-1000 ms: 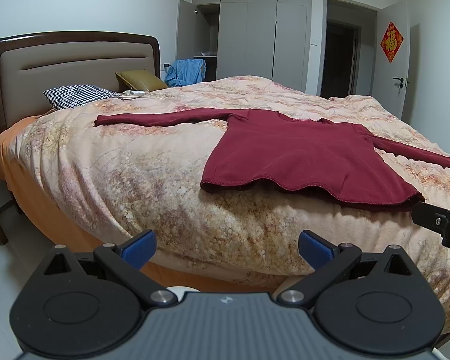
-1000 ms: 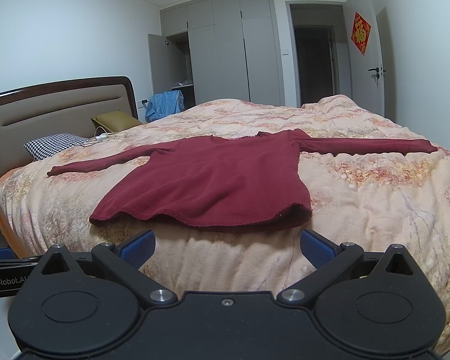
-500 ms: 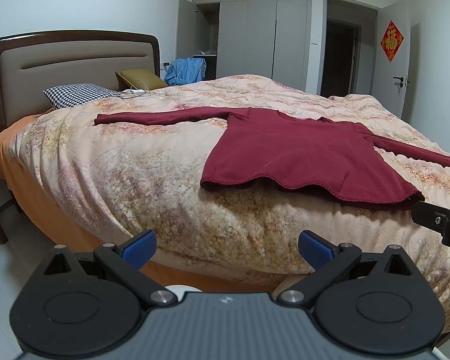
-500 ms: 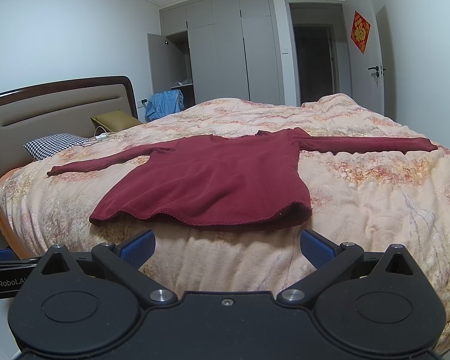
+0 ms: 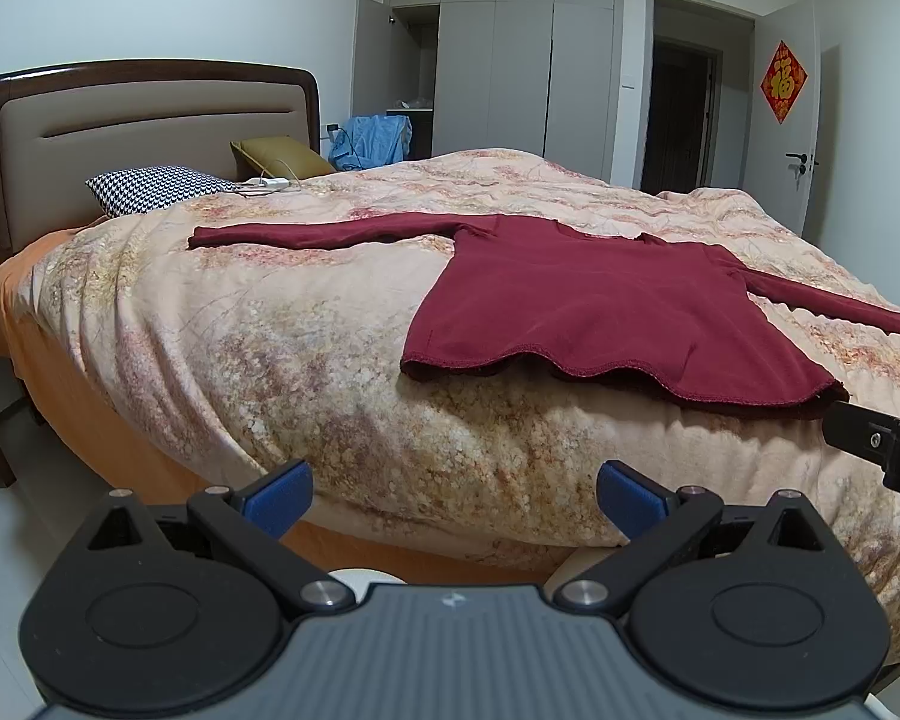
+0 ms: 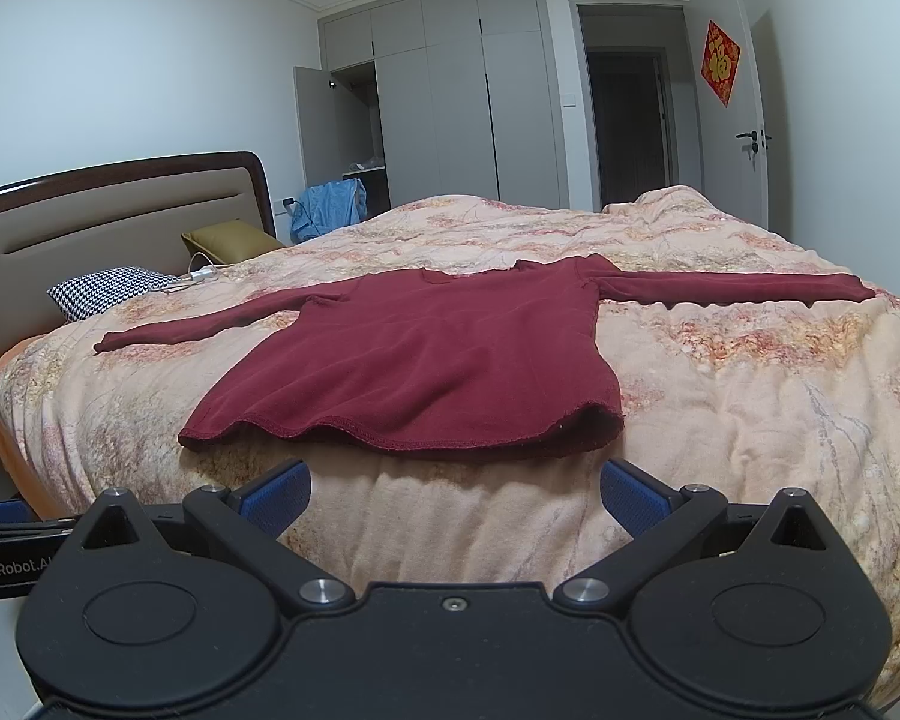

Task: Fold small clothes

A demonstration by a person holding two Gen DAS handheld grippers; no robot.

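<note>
- Nothing I can see has moved since a second ago: both views frame the bed and the garment just as before, and my two grippers hang at the near edge in the same place.
- The dark red long-sleeved top (image 6: 426, 366) lies flat on the floral quilt (image 6: 750, 396), hem toward me, neckline far, sleeves stretched straight out left and right.
- The left gripper (image 5: 453, 495) has its blue-padded fingers (image 5: 276, 495) spread wide with nothing between them; it sits left of the hem's near left corner.
- The right gripper (image 6: 453, 492) is equally released and empty, fingers (image 6: 630, 495) apart, just short of the hem, roughly centred on it.
- I judge folding has not begun; this is the approach before the first grasp.
- Next I expect to reach in for a sleeve or hem corner: the fingers must come in low, pinch only the top's fabric and not the soft quilt beneath, then carry it across.
- The hem ripples and lifts slightly, which should give an easy bite.
</note>
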